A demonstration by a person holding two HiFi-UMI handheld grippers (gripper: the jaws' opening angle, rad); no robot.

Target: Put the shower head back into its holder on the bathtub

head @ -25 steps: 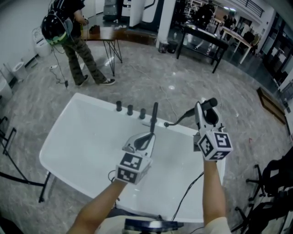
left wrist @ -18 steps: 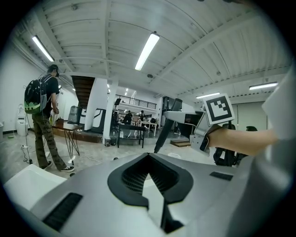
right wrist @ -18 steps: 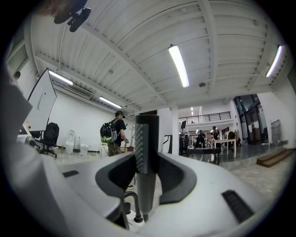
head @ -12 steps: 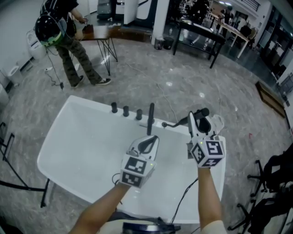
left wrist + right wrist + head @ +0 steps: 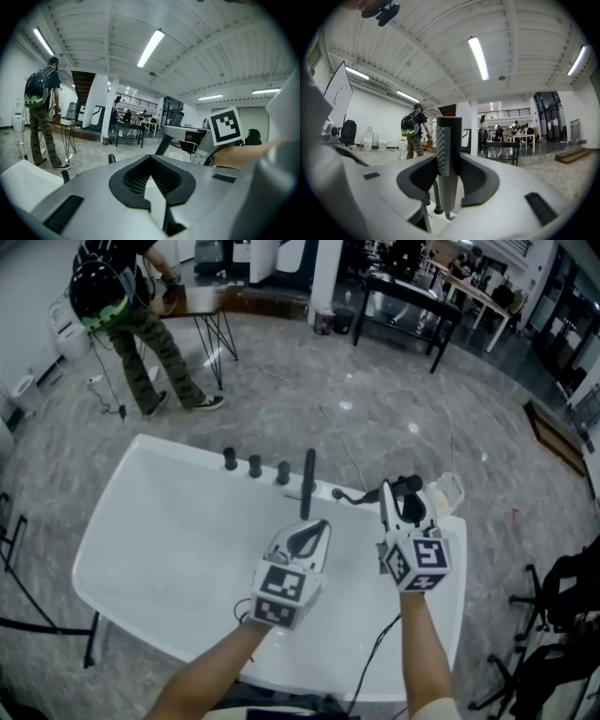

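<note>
The white bathtub (image 5: 159,549) fills the lower half of the head view, standing on a grey marbled floor. Far off at 11 o'clock a person with a backpack (image 5: 131,324) stands by a small table.

Over the tub's far right part are the two tools. The left tool (image 5: 309,531) hangs above the basin with its jaws pressed together on nothing. The right tool (image 5: 398,501), at its 3 o'clock, pinches the shower head (image 5: 410,484) by its dark stem. In the right gripper view the shower head stands upright between the pads, with its nubbed face turned to 9 o'clock.

On the far rim, at 12 o'clock from the left tool, rises the black faucet (image 5: 307,482). The hose (image 5: 361,491) runs from near its base over to the shower head. Three small black knobs (image 5: 254,465) sit in a row at the faucet's 10 o'clock.

The step in hand looks like carrying the shower head in toward the rim. It is held above the ledge and not yet seated. I cannot pick out the holder with certainty, though it is probably on that ledge near the hose's end. The next move calls for keeping the stem upright, lining it over the socket, then lowering it straight without kinking the hose.
</note>
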